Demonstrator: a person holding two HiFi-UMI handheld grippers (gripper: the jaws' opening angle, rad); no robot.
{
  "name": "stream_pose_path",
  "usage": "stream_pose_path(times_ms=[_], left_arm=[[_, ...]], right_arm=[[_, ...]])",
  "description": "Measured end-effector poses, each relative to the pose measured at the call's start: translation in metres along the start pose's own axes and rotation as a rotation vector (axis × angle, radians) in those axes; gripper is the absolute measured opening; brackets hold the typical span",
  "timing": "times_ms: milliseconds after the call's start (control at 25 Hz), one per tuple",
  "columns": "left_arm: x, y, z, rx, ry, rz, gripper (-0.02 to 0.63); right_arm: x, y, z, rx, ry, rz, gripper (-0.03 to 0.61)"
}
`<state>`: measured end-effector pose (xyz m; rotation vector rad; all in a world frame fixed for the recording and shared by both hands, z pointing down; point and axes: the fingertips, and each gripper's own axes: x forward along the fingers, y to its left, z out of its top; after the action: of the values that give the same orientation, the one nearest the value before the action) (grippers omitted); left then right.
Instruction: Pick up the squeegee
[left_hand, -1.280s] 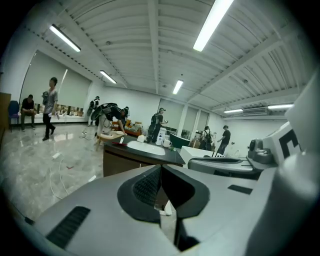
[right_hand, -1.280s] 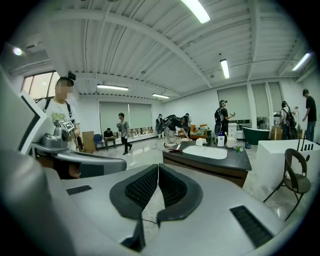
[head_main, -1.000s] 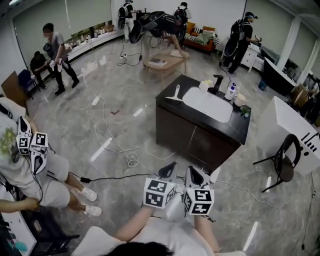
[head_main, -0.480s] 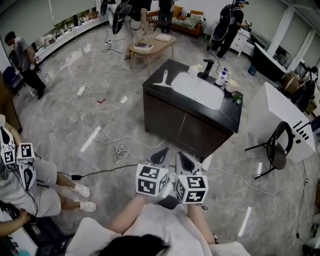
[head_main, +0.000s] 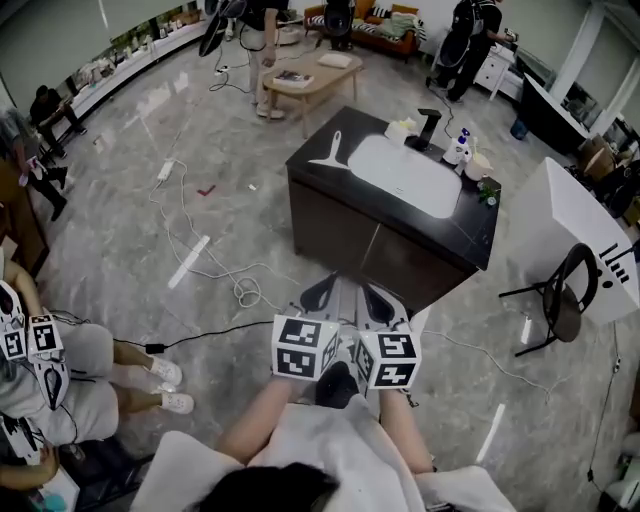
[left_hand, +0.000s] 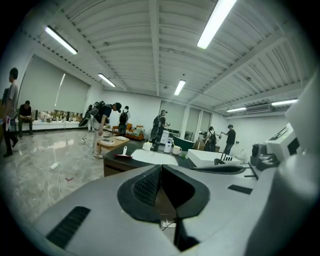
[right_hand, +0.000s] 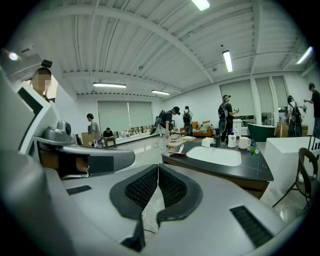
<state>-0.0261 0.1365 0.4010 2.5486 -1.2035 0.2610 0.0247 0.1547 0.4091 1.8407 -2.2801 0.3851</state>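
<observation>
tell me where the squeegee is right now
In the head view the squeegee lies on the left end of the dark counter, just left of the white sink basin.

The person wears a white shirt (head_main: 330, 455). Just ahead of the shirt, the left gripper (head_main: 320, 292) and right gripper (head_main: 378, 298) are pale grey, with black bumpy pads (right_hand: 142, 187) and a cube (head_main: 305, 348) of black-and-white squares each.

Two hand-held grippers (head_main: 318, 292) (head_main: 378, 300), one squeegee (head_main: 333, 152), one sink (head_main: 400, 182), one chair (head_main: 568, 300).
</observation>
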Motion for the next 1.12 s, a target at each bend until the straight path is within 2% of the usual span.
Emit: stream_pose_path(times_ms=[240,440,640,760,960,1120], left_arm=[[0.046,0.014,0.006,-0.035,0.014,0.04,0.026],[0.092,0.018,0.017,-0.042,0.019,0.058,0.026],[0.127,0.021,0.029,-0.032,0.018,0.086,0.026],[0.142,0.022,0.03,-0.041,0.022,0.105,0.026],[0.165,0.026,0.041,-0.013,0.015,0.128,0.026],[0.18,0.023,0.037,-0.033,0.016,0.142,0.026]], right_arm=[[0.04,-0.031,0.007,0.044,0.023,0.071,0.026],[0.07,-0.062,0.026,-0.035,-0.013,0.087,0.028],[0.097,-0.094,0.039,0.047,-0.024,0.104,0.028],[0.105,-0.111,0.039,0.035,-0.011,0.102,0.028],[0.131,-0.123,0.044,0.03,-0.008,0.131,0.028],[0.14,-0.129,0.036,0.016,0.011,0.141,0.028]])
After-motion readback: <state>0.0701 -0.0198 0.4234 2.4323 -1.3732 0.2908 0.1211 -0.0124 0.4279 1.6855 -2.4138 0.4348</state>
